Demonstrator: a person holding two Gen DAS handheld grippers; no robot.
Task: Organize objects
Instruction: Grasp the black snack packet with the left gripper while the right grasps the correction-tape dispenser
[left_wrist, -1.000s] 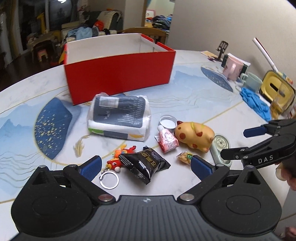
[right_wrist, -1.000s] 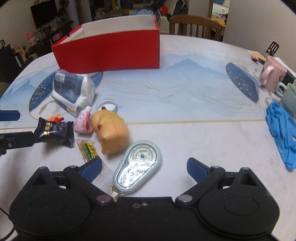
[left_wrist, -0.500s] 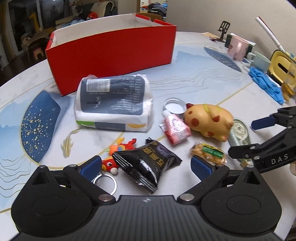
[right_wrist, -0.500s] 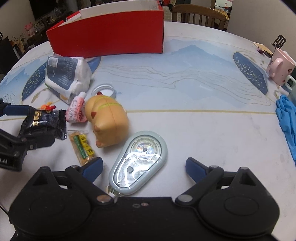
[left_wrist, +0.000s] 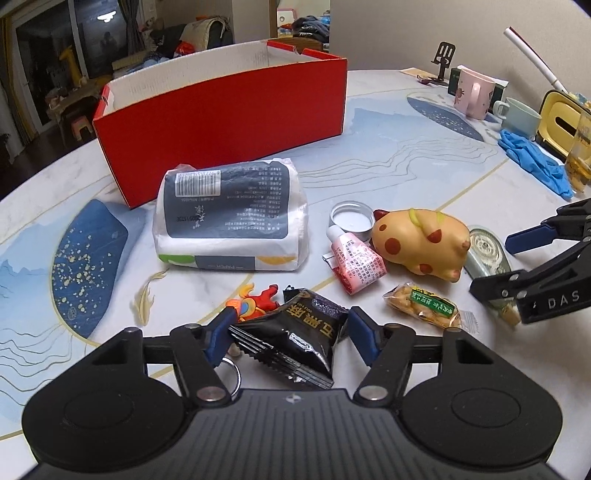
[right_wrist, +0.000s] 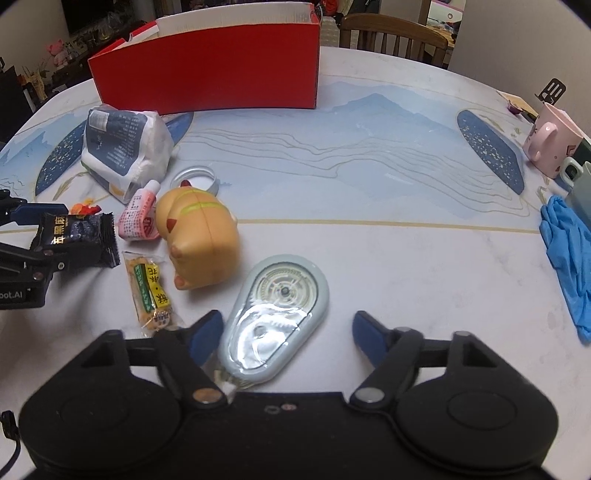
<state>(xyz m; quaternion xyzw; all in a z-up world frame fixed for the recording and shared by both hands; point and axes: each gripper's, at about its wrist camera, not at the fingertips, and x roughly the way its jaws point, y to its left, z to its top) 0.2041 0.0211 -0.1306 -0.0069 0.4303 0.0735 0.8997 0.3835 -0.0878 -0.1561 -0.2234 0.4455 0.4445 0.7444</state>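
The marble-patterned tabletop (left_wrist: 388, 155) carries a red box (left_wrist: 225, 110) at the back, open-topped, with a cluttered room behind. Before it lies a tissue pack (left_wrist: 229, 214), then a yellow pig toy (left_wrist: 417, 243), a teardrop tape dispenser (right_wrist: 275, 314), a pink tube (left_wrist: 354, 262) and a peanut packet (left_wrist: 423, 304). The left gripper (left_wrist: 286, 334) has its fingers closed against a black snack packet (left_wrist: 295, 336). The right gripper (right_wrist: 286, 332) has its fingers spread around the dispenser

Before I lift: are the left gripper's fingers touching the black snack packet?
Touching. Left wrist view: the left gripper has both blue fingers pressed against the black snack packet.
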